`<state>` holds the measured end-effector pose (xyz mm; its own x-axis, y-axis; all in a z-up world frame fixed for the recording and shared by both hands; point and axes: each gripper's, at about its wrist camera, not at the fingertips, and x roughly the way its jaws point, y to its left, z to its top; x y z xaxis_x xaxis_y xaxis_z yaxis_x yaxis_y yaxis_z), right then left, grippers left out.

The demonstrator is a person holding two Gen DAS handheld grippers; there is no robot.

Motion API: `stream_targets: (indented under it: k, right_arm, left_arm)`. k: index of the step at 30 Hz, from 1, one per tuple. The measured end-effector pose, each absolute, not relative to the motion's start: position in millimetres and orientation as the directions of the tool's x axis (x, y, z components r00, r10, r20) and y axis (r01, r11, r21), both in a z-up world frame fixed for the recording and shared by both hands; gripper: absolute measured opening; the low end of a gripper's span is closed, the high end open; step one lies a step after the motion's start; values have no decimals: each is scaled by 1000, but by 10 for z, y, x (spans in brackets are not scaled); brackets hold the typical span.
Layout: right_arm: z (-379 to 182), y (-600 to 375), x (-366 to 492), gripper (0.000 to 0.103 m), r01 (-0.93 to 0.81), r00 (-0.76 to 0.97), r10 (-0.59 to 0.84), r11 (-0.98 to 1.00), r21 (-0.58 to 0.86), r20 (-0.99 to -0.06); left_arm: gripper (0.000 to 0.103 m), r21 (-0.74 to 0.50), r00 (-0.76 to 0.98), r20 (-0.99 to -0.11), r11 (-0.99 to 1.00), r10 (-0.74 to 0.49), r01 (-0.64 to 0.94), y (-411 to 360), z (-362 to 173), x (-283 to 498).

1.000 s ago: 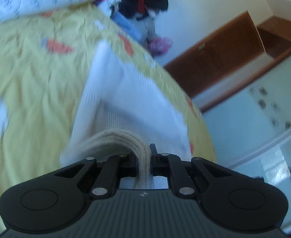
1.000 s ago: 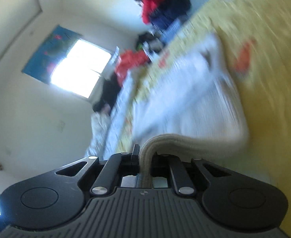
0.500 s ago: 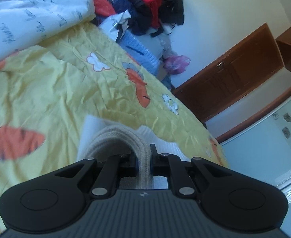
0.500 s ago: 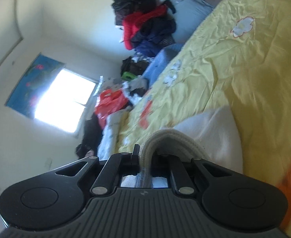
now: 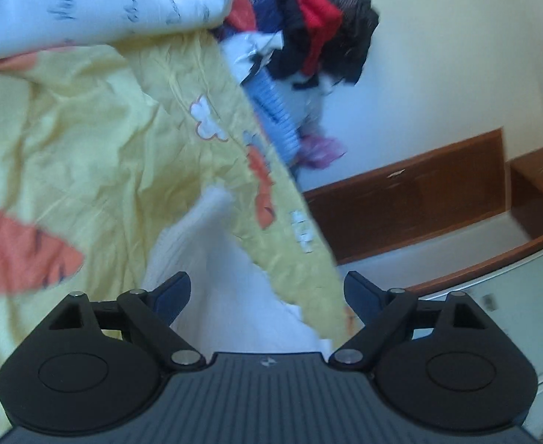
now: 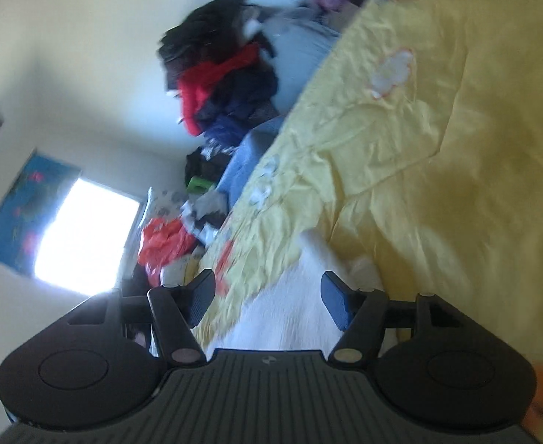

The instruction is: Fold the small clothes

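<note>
Jaws of the left gripper point(image 5: 267, 292) and the right gripper point(image 6: 267, 296) are standing apart, having just been opening, clamping nothing. The small white ribbed knit garment point(image 5: 212, 255) is lying between and below them on the wrinkled yellow bedsheet point(image 5: 97, 148) with orange carrot prints, pads not pressing it.

Daylight pours from the window point(image 6: 82, 233), which is blown out to white glare. Around it, the wall falls dimmer. Both fisheye views are motion-blurred, soft throughout, and bent at the edges.
</note>
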<state>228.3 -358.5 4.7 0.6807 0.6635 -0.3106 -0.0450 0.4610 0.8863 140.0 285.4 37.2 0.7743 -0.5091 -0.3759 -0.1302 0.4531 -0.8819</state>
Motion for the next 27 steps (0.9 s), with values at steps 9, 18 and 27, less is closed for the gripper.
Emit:
stream_targets:
  k: [9, 18, 27]
  right_arm:
    - [-28, -3768, 884, 64, 16, 689, 608, 530, 848, -394]
    - [-306, -3398, 916, 64, 81, 674, 616, 487, 870, -407]
    - [-286, -3013, 1237, 29, 129, 734, 511, 542, 830, -447]
  left_arm:
    - [90, -785, 763, -544, 533, -350, -315, 2367, -10, 115]
    - [99, -780, 787, -504, 579, -355, -238, 1898, -62, 185]
    - [24, -760, 756, -581, 534, -300, -372, 1787, -144, 565]
